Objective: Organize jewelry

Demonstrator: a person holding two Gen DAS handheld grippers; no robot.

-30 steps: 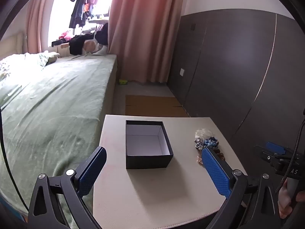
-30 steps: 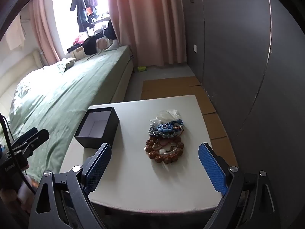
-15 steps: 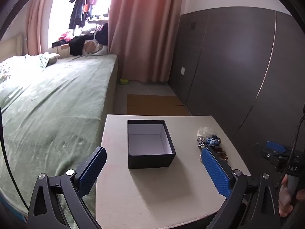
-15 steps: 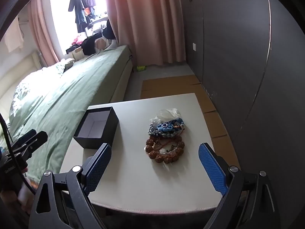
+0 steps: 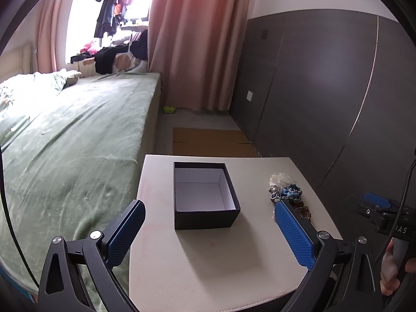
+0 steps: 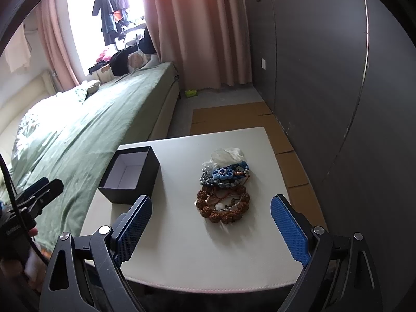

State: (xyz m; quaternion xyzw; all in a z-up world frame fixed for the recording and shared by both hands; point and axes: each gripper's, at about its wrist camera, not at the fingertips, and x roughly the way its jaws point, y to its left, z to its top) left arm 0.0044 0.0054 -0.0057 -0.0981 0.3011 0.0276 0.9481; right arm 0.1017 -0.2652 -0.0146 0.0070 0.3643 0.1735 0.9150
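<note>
An open black box with a white inside stands empty on the white table; it also shows in the right wrist view. A pile of jewelry lies to its right: a brown bead bracelet, blue bead pieces and a clear plastic bag. In the left wrist view the pile is partly hidden by my finger. My left gripper is open and empty, held above the near side of the box. My right gripper is open and empty, held above the table just short of the brown bracelet.
A bed with a green cover runs along the table's left side. A dark grey wall stands to the right. Flat cardboard lies on the floor beyond the table. Pink curtains hang at the back.
Both grippers have drifted slightly; the box and the jewelry sit a little nearer in the views. Nothing was gripped or moved on the table.
</note>
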